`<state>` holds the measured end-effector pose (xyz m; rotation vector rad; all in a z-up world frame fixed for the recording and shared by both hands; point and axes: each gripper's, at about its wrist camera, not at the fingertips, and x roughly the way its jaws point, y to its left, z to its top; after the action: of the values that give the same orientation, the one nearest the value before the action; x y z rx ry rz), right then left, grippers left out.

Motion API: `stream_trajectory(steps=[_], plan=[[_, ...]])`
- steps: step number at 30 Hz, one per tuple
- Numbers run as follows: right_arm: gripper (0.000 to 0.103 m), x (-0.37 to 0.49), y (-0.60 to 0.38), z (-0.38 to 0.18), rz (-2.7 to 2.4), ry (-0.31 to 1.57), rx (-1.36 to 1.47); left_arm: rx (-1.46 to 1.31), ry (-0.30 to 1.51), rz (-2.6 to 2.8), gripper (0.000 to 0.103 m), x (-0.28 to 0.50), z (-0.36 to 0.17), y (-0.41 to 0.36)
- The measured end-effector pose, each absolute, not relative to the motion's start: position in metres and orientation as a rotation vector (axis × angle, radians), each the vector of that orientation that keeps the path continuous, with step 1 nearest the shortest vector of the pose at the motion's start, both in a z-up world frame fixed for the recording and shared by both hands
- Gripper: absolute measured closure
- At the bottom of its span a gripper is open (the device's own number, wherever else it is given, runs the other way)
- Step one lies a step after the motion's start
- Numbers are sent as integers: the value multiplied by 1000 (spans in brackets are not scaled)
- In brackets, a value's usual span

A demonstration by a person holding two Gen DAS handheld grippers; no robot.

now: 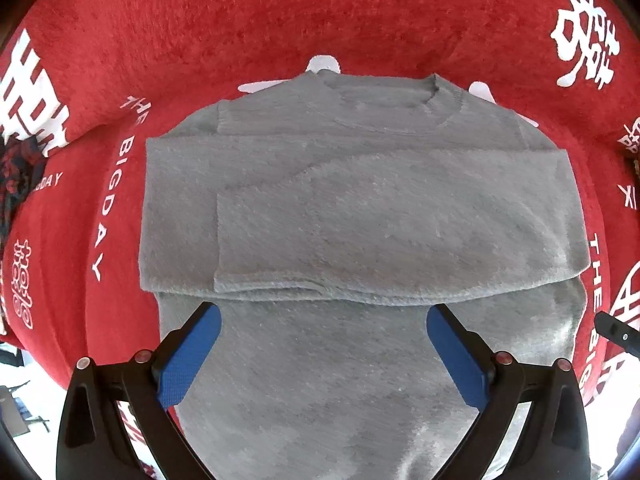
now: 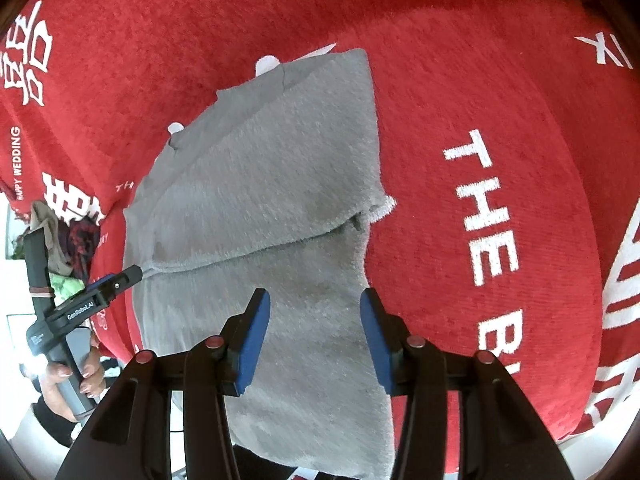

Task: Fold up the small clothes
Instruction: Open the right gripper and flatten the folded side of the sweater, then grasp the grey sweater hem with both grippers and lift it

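The left tongs (image 1: 323,354) hang straight down over the lower half of a grey sweater (image 1: 360,216), their blue pads (image 1: 188,360) spread wide with nothing between them and no cloth pinched. The right tongs (image 2: 315,342) tilt down over the same sweater (image 2: 272,208) near its hem end; their pads (image 2: 252,344) stand about half apart, clear of the cloth and gripping nothing.

The sweater lies flat on a red blanket (image 1: 240,20) printed with white lettering. In the left wrist view its long axis runs from the round neckline (image 1: 384,96) at the top down towards the camera, where the hem end passes under the tongs. Both sleeves are folded across the chest, making a broad band that lies crosswise to that axis; the upper sleeve's cuff edge sits towards the left of the band.

In the right wrist view, a hand (image 2: 76,372) holds the left tongs' grey handle at the far left, and their tip (image 2: 128,274) is just beside the sweater's edge. A heap of dark and green cloth (image 2: 68,256) lies past the blanket's edge there.
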<state>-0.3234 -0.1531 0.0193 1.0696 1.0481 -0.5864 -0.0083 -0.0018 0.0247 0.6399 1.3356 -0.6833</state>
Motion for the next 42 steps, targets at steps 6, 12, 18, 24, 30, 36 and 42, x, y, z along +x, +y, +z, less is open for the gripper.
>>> stream_trajectory(steps=[6, 12, 18, 24, 30, 36, 42], plan=[[52, -327, -152, 12, -549, 1068, 1100, 606, 1356, -649, 0, -19, 27, 11], [52, -323, -139, 10, -520, 1082, 1101, 600, 1369, -617, 0, -23, 29, 33], [52, -323, -118, 7, -507, 1081, 1108, 583, 1382, -627, 0, -24, 25, 66], [44, -339, -87, -7, -514, 1093, 1154, 587, 1411, -616, 0, -24, 12, 122], [44, -370, -46, -14, -525, 1123, 1157, 565, 1478, -617, 0, -33, -3, 196], [44, -413, -6, -40, -529, 1210, 1215, 543, 1579, -668, 0, -56, -32, 243], [44, -435, 23, -82, -525, 1267, 1277, 513, 1695, -729, 0, -79, -72, 258]])
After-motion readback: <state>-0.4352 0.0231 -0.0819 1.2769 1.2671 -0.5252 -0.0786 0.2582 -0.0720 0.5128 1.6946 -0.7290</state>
